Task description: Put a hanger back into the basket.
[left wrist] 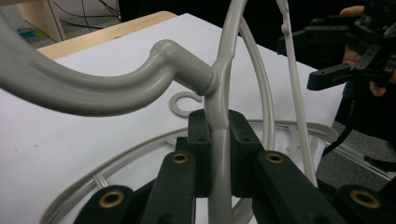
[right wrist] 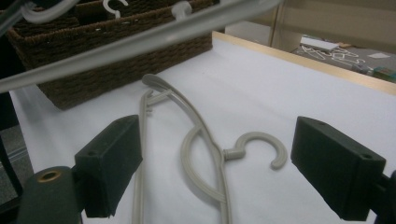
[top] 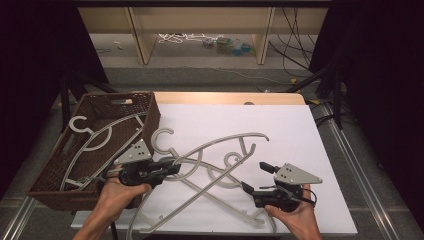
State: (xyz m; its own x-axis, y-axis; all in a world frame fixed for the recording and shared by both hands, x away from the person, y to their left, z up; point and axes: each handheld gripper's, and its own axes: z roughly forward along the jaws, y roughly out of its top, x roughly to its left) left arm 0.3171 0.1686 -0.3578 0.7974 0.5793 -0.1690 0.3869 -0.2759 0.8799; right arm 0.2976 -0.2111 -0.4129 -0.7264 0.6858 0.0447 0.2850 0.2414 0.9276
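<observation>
A grey plastic hanger tilts up off the white table top, its hook toward the basket. My left gripper is shut on it just below the hook's neck; the pads squeeze the bar from both sides. A second grey hanger lies flat on the white sheet, its hook near the middle. My right gripper stands open above that flat hanger, nothing between its pads. The held hanger's bar crosses the top of the right gripper view.
A brown wicker basket stands at the table's left edge with another grey hanger inside. The white sheet covers the wooden table; its far right part is bare. Shelving and cables lie on the floor beyond.
</observation>
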